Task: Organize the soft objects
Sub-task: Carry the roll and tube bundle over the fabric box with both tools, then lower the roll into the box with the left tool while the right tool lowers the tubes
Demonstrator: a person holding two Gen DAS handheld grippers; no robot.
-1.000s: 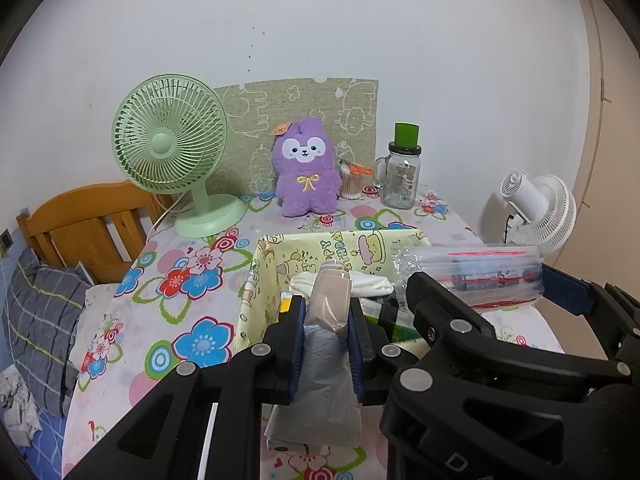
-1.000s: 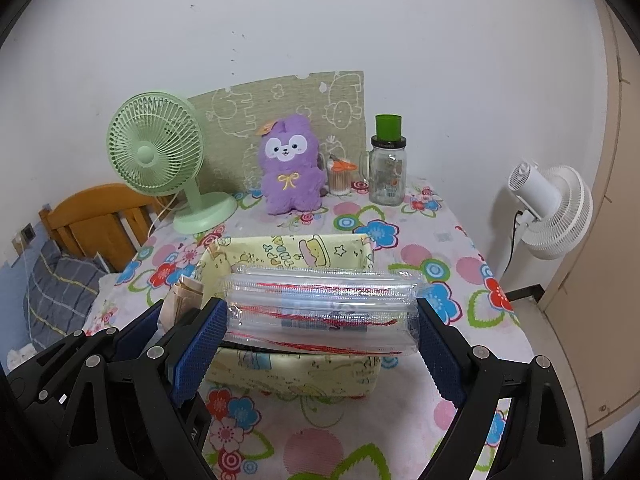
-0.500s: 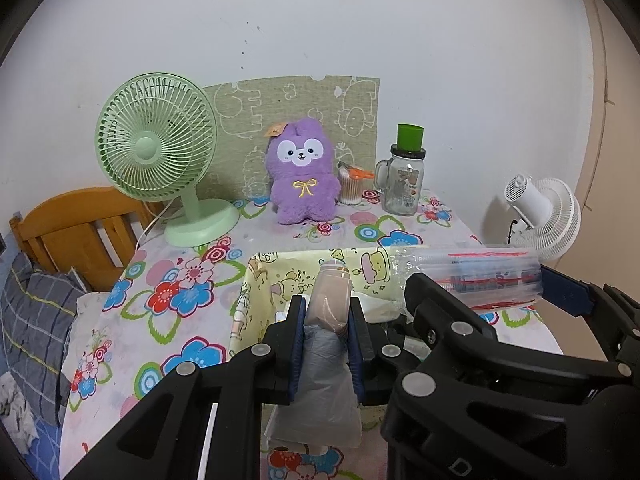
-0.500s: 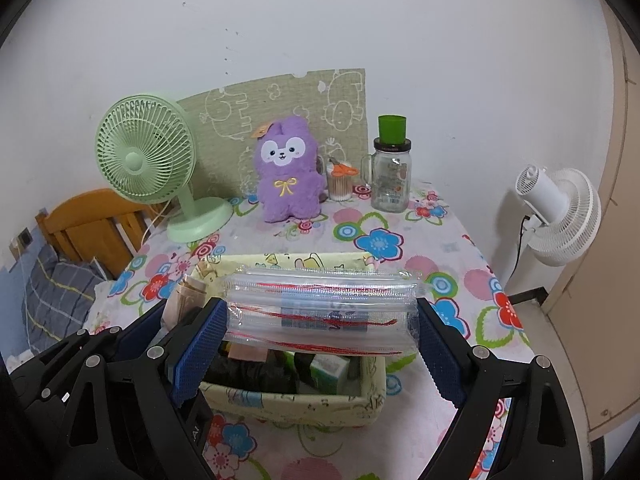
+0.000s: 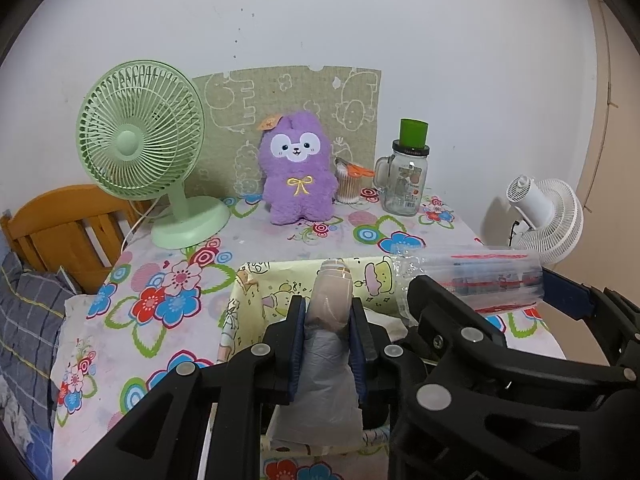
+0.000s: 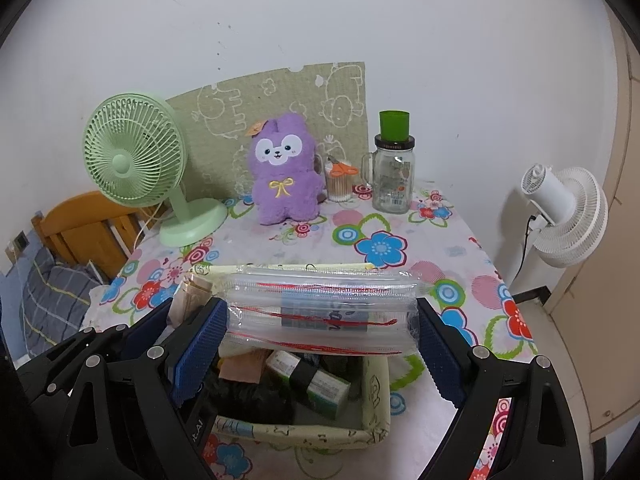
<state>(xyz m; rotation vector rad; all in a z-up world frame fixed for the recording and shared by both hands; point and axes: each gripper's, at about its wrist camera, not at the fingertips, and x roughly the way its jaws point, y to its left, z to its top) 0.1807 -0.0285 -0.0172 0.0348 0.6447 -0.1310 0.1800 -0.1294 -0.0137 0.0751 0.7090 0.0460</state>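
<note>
On the left, a slim beige-and-grey plastic-wrapped bundle [image 5: 330,332] is pinched upright between the nearly closed fingers of the left claw [image 5: 329,334], above the near-left part of the cartoon-print fabric basket [image 6: 376,392] on the floral tabletop [image 6: 452,248]. The wrap looks slick, and only the bundle's middle is gripped — it could be squeezed out downward if the claw is tilted. To the right, a clear plastic packet with red lines [image 6: 320,310] is spanned end to end by the wide-spread right claw [image 6: 320,314], held level over the basket. Since it is gripped only at its soft ends, it may be buckled or dropped if pressure eases. Small boxes [image 6: 308,378] and dark cloth [image 6: 248,394] already lie in the basket, so a packet lowered flat could be left perched across the rim. The two claws sit close together — a collision is possible if both are lowered at once.
</note>
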